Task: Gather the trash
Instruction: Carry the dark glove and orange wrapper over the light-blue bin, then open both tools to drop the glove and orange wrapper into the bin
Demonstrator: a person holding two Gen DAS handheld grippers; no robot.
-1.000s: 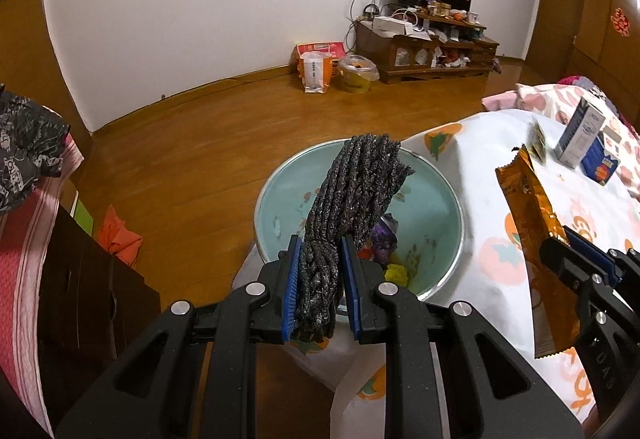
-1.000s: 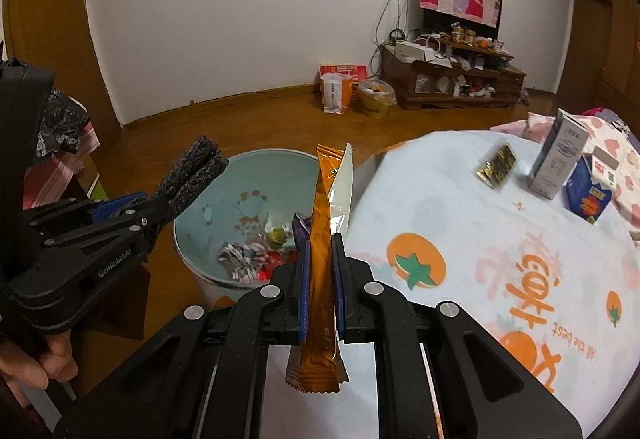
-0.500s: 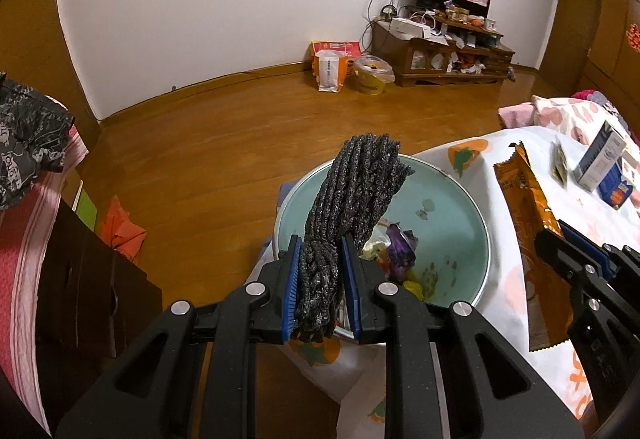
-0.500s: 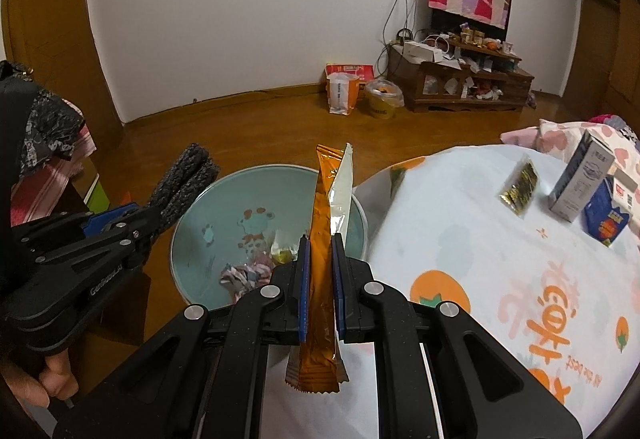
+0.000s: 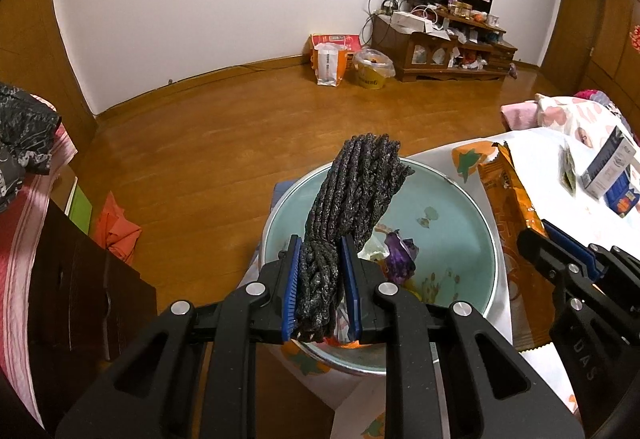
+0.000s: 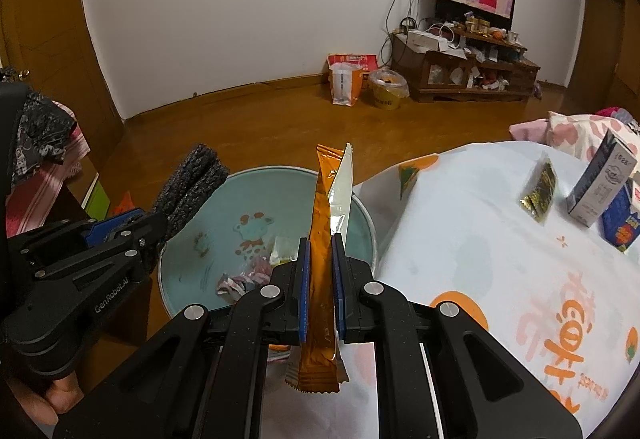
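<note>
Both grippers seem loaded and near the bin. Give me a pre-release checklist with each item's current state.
1. Left gripper clamped on dark scouring pad: ok.
2. Right gripper clamped on orange wrapper: ok.
3. Pad over the teal bin opening: ok.
4. Wrapper's lower end clear of the bin rim: cannot tell; its tail hangs toward the tablecloth side.
5. Bin has room: ok, only a little trash at the bottom.
6. Packet and cartons remaining on the table: not ok.

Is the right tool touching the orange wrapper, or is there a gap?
Touching. The right wrist view shows the right tool with both blue pads pressed flat against the orange wrapper, which hangs pinched between them, with no gap.
</note>
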